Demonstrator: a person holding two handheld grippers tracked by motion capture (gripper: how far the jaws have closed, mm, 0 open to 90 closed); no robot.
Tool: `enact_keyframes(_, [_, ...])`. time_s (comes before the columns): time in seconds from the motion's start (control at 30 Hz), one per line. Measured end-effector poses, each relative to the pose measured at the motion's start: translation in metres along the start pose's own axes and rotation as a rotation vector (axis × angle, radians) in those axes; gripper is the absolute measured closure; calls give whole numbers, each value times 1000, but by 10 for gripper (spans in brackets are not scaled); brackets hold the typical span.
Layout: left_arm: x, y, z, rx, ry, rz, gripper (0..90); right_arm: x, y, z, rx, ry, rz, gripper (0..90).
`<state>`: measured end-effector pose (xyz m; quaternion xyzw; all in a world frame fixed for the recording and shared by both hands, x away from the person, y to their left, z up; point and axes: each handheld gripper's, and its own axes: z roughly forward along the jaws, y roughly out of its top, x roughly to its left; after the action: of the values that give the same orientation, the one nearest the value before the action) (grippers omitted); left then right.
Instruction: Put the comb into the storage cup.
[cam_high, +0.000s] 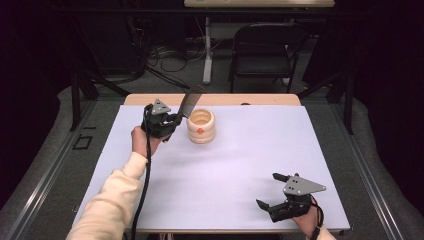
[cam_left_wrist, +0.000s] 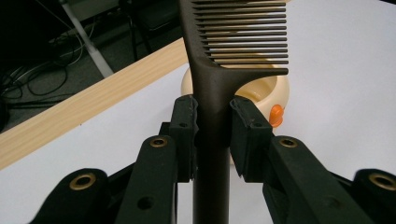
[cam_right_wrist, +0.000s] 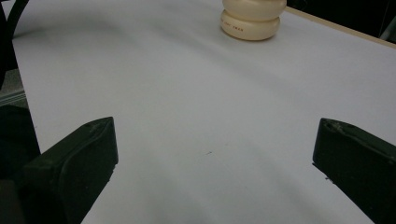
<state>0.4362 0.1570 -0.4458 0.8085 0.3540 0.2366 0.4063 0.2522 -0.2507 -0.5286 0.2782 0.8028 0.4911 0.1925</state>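
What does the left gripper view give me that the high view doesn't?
Left gripper view: the pads pressed on the dark comb's handle, each tooth distinct, the comb held over the cup's mouth.

High view: the right gripper with jaws apart over bare white table, the person's cream sleeve, a chair beyond.

Both: the comb, the cream ribbed cup with its orange dot, the wooden table edge.

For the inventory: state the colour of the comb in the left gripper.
Dark brown, nearly black. The comb shows best in the left gripper view.
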Motion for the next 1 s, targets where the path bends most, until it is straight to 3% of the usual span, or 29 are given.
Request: enact_keyframes(1.0, [-2, 16, 5, -30, 6, 7, 722, 0, 0, 0, 0, 0, 1, 0])
